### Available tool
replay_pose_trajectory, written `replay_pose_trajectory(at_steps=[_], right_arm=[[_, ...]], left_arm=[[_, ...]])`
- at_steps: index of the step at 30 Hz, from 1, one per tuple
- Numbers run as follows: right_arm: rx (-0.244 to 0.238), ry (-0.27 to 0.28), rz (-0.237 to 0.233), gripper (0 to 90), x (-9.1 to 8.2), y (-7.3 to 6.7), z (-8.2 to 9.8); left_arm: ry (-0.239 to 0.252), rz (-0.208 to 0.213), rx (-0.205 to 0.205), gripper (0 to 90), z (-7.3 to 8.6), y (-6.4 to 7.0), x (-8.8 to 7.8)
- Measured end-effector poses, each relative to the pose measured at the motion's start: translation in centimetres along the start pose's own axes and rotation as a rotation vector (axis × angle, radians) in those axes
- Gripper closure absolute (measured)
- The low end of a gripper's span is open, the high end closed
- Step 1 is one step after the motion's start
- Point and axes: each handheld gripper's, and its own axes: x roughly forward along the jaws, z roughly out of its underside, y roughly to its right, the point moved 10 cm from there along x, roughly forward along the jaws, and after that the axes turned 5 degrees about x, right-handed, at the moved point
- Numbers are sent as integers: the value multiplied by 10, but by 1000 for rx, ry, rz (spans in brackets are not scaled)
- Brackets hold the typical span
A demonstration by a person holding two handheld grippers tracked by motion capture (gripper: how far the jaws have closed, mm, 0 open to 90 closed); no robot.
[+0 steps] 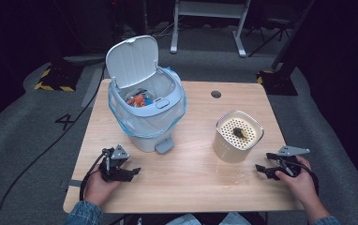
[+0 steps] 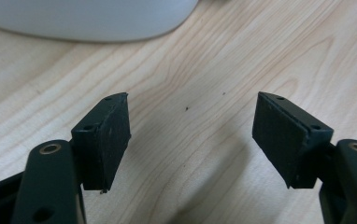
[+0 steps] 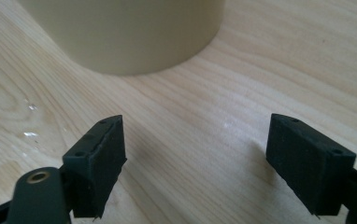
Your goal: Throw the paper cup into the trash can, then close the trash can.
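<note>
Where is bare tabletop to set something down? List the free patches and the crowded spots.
Free: the strip of light wooden table between the left gripper and right gripper, and the far right corner past the small dark round hole. Crowded: the far left, around the white pedal bin, and beside the cream perforated-top canister.

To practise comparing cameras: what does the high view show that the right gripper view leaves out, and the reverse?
High view: the white bin with its lid up and a blue liner, the holed top of the cream canister with a dark lump on it, and both hands. Right gripper view: the right gripper up close, its fingers apart with nothing between, and small wet specks on the wood. Both: the canister's side and the wooden table.
</note>
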Motion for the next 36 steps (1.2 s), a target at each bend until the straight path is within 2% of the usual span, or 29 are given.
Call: replay_pose_trajectory(at_steps=[2, 8, 18, 20, 22, 25, 29, 31, 34, 36], right_arm=[[-10, 22, 13, 183, 2, 0, 0], [-15, 26, 23, 160, 4, -1, 0], [-17, 26, 20, 154, 4, -1, 0], [-15, 26, 20, 154, 4, -1, 0], [-13, 27, 24, 155, 4, -1, 0], [-13, 27, 24, 155, 4, -1, 0], [-14, 27, 24, 155, 4, -1, 0], [-13, 27, 24, 155, 4, -1, 0], [-13, 28, 24, 155, 4, -1, 0], [-13, 28, 24, 155, 4, -1, 0]], left_arm=[[32, 4, -3, 287, -7, 0, -9], [115, 28, 1, 282, -27, 1, -35], [199, 30, 25, 288, -59, -3, -78], [219, 68, 18, 291, -67, -2, -88], [234, 82, 14, 292, -75, -3, -97], [279, 78, 29, 293, -90, -7, -115], [323, 66, 21, 287, -108, -16, -134], [336, 46, 17, 286, -114, -23, -141], [370, 47, -1, 291, -125, -30, -150], [375, 31, 3, 296, -132, -37, -155]])
